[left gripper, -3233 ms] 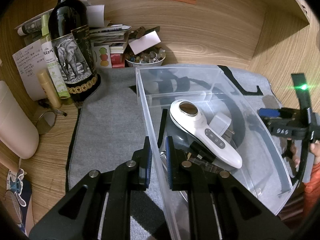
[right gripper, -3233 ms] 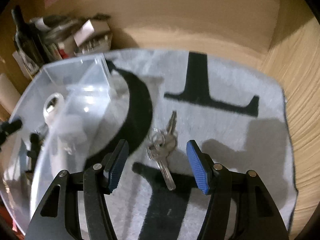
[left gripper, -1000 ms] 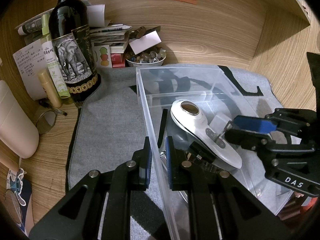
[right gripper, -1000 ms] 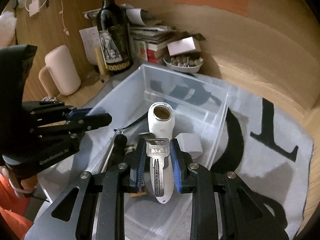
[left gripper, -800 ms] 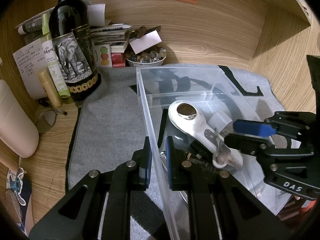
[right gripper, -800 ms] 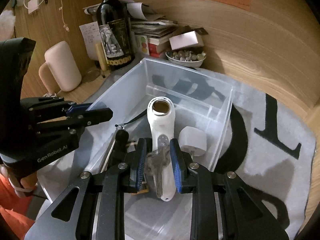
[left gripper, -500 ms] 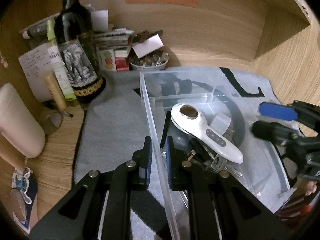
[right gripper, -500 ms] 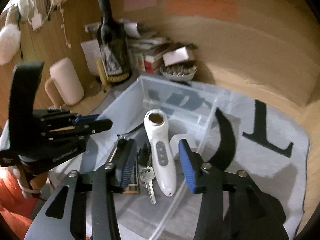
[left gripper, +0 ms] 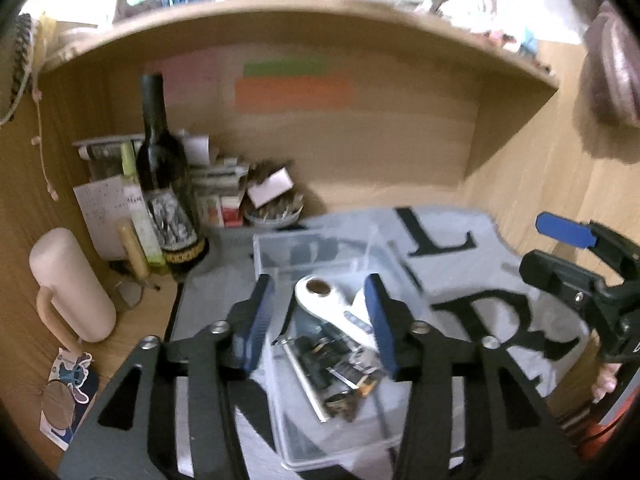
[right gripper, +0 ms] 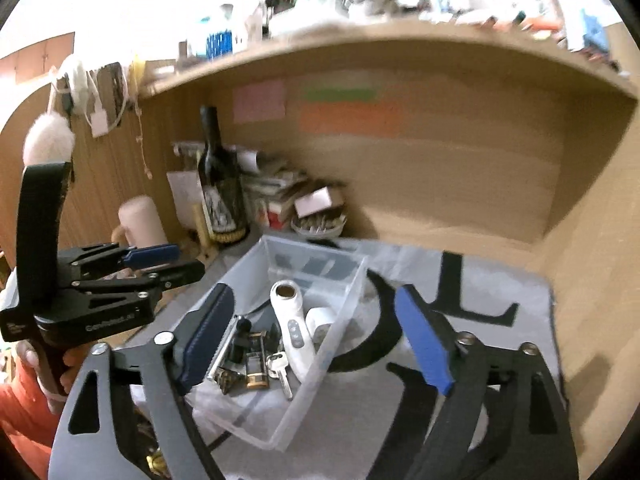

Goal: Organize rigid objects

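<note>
A clear plastic box (right gripper: 312, 246) stands on a grey mat. It holds a white handheld device (right gripper: 290, 320), a white plug adapter (right gripper: 318, 320), a bunch of keys (right gripper: 280, 366) and small dark metal parts. My right gripper (right gripper: 316, 340) hangs above and in front of the box, its jaws opening with nothing between them. In the left wrist view my left gripper (left gripper: 320, 320) also hovers above the box (left gripper: 316, 236) and the device (left gripper: 328, 304). Its jaws are opening and no longer touch the box wall. Each gripper shows at the edge of the other's view.
The grey mat (left gripper: 460, 264) with black letters covers the wooden desk inside an alcove with a shelf overhead. At the back left stand a dark wine bottle (left gripper: 164, 184), stacked books, a bowl of small items (left gripper: 274, 212) and a pale pink mug (left gripper: 68, 280).
The right gripper let the keys fall into the box and opened. The left gripper let go of the box wall and opened. Both rose and drew back from the box.
</note>
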`<state>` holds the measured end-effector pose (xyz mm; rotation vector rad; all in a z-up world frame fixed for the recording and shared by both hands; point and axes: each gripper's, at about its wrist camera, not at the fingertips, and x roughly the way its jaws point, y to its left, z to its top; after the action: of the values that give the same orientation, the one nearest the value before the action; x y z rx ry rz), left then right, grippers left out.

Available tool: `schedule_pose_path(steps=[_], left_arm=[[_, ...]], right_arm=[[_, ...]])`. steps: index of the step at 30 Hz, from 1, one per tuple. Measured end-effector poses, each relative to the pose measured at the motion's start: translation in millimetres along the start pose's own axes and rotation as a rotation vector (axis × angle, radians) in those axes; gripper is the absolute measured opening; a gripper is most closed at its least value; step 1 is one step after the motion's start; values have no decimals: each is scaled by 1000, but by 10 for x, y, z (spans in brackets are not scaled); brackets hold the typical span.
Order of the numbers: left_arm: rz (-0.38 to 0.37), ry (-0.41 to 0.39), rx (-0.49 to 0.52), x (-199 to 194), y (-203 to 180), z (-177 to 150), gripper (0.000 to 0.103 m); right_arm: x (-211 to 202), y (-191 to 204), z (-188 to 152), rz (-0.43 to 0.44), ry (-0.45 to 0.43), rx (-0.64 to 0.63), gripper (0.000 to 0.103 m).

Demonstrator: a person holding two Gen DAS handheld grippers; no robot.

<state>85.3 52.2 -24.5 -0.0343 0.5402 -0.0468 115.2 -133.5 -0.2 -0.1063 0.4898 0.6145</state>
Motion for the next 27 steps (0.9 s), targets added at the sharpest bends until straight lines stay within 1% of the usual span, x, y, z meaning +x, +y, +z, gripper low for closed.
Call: schedule_pose_path(steps=[1, 2, 3, 4, 5, 6, 7, 9, 12, 15, 27], left_arm=[[1, -26, -5, -84, -36, 6, 59], [4, -42, -7, -140, -54, 5, 65], [8, -61, -8, -201, -79, 4, 70], [12, -82, -9, -265, -102, 3, 72], [13, -103, -12, -329, -122, -1, 78], [13, -117, -16, -369, -123, -3, 84], [12, -137, -19, -429, -141, -10, 87], [16, -170, -24, -541, -170, -26, 92], [14, -208, -28, -645, -189, -39, 96], [11, -229, -25, -711, -217, -54, 97], [3, -256, -9, -796, -266, -97, 99]], right_arm=[[-66, -3, -4, -9, -15, 1, 84], [-128, -6, -8, -14, -27, 2, 86], [-200, -13, -18, -22, -44, 5, 89], [-249, -28, -26, -28, -55, 8, 92], [-305, -28, -37, -37, -69, 12, 95], [-372, -28, -54, -50, -87, 16, 100], [-419, -26, -66, -61, -101, 18, 103], [-513, -27, -94, -84, -129, 22, 103], [-626, -30, -125, -99, -149, 32, 103], [-694, -39, -156, -98, -159, 47, 103], [-805, -19, -220, -104, -176, 47, 103]])
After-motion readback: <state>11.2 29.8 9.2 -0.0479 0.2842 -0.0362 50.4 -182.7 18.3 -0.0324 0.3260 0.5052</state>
